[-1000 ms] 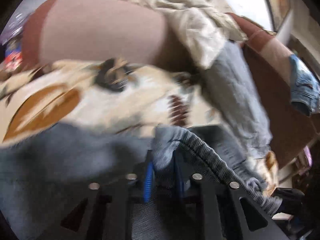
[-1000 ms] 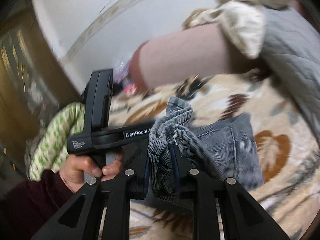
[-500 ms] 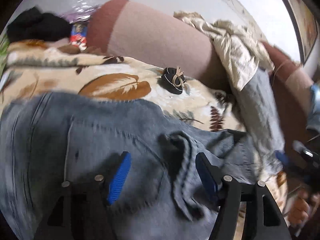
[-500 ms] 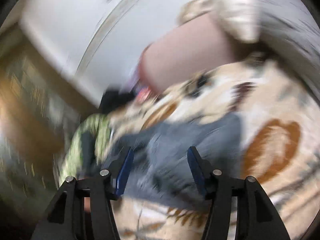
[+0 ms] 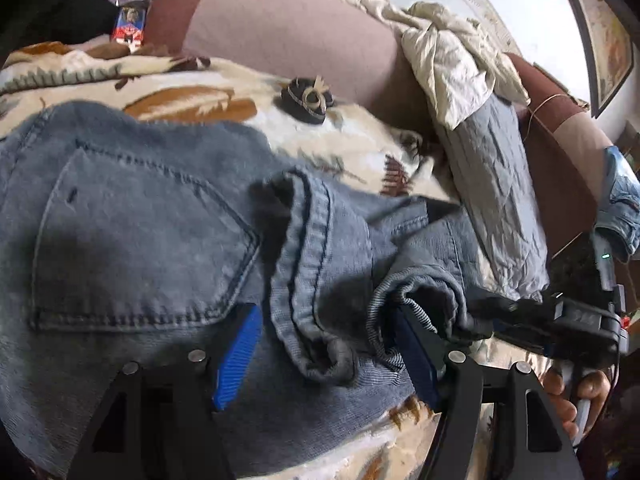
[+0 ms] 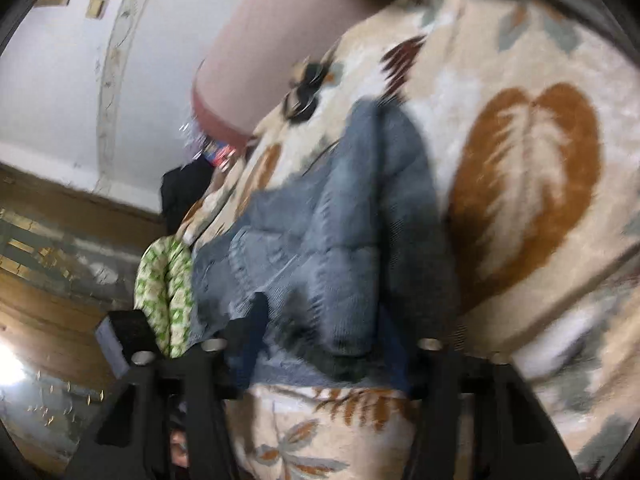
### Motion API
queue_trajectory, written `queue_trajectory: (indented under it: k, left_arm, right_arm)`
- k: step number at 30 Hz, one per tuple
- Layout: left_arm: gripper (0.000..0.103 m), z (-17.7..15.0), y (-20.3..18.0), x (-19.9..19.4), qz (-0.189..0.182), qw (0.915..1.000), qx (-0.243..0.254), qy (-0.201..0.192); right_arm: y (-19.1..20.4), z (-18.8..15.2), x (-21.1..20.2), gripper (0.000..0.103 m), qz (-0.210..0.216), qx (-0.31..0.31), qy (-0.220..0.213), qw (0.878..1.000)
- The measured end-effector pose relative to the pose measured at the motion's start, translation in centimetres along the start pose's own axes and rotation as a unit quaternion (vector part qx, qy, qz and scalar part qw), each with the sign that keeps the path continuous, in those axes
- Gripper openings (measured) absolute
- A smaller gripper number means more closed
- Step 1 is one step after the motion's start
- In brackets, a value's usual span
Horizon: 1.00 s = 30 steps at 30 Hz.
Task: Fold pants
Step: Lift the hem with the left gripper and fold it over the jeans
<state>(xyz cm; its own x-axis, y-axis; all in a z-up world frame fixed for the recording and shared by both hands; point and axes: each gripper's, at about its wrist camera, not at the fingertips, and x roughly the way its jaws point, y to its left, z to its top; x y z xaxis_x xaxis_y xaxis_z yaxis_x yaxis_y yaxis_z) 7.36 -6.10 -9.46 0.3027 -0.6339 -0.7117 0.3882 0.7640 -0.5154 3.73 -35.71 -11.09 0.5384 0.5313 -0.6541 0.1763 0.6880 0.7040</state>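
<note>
The blue denim pants (image 5: 160, 220) lie folded on a leaf-patterned blanket (image 5: 352, 140), back pocket up, with the leg hems bunched near the front edge. My left gripper (image 5: 324, 356) is open, its blue pads either side of the bunched hems without pinching them. The pants also show in the blurred right wrist view (image 6: 340, 240). My right gripper (image 6: 320, 344) is open just over their near edge. The right gripper also shows in the left wrist view (image 5: 560, 320), held by a hand at the right.
A pink bolster (image 5: 280, 36) lies behind the blanket. A cream cloth (image 5: 448, 52) and a grey quilted piece (image 5: 496, 184) are draped at the right. A small dark hair tie (image 5: 308, 98) lies on the blanket. A green patterned cloth (image 6: 164, 292) hangs at the left.
One second ago both grippers were shut on the pants' hems. Both have opened and let the hems drop onto the folded pants. The right gripper has swung down toward the pants.
</note>
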Motion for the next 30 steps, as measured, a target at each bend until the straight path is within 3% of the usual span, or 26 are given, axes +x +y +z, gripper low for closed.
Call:
queue_trajectory:
  k: [2,5,10,11,13,14,16,19,22,25,28,30]
  left_arm:
    - [0.069,-0.4,-0.3,-0.1,0.003,1.0000,0.005,-0.001]
    - [0.069,-0.6,-0.6,-0.3,-0.005,1.0000,0.004,0.004]
    - [0.071,-0.5,-0.3,-0.4,-0.009,0.9999,-0.012,0.006]
    - [0.071,-0.5,0.0,-0.4,-0.011,0.9998,-0.016,0.009]
    - [0.071,-0.5,0.4,-0.3,-0.010,0.9996,-0.022,0.012]
    - [0.071,-0.5,0.6,-0.3,-0.008,0.9996,-0.024,0.012]
    - [0.071,-0.3,0.8,-0.4,-0.003,0.9996,-0.027,0.009]
    - [0.071,0.3,0.8,-0.9,0.008,0.9997,-0.021,-0.008]
    - [0.071,1.7,1.2,-2.0,0.013,0.9990,-0.021,-0.037]
    - [0.078,3.3,2.9,-2.1,-0.037,0.9953,-0.078,-0.043]
    - [0.078,4.6,3.7,-0.5,-0.082,0.9903,-0.111,-0.015]
    - [0.078,5.0,3.6,0.6,-0.079,0.9907,-0.111,-0.003]
  right_arm:
    - [1.2,-0.4,0.5,0.009,-0.020,-0.035,-0.006,0.999]
    - [3.1,0.3,0.4,0.009,0.011,-0.052,-0.024,0.998]
    - [5.6,5.0,2.9,0.011,0.060,-0.032,-0.027,0.997]
    - [6.0,6.2,4.4,0.014,0.067,-0.011,-0.012,0.998]
    - [5.7,7.8,6.7,0.038,0.089,0.036,0.018,0.995]
    - [5.7,8.2,7.1,0.057,0.101,0.050,0.022,0.993]
    - [5.6,8.3,6.8,0.062,0.100,0.060,0.014,0.993]
    - [5.1,7.2,3.9,0.062,0.081,0.038,-0.014,0.996]
    - [3.7,4.8,0.6,0.062,0.029,0.021,-0.032,0.999]
    - [2.1,1.7,-1.3,0.062,0.012,0.025,-0.029,0.999]
    - [0.2,-1.3,-1.8,0.062,0.013,0.051,-0.030,0.998]
    - [-0.1,-2.3,-1.2,0.062,-0.001,0.038,-0.042,0.998]
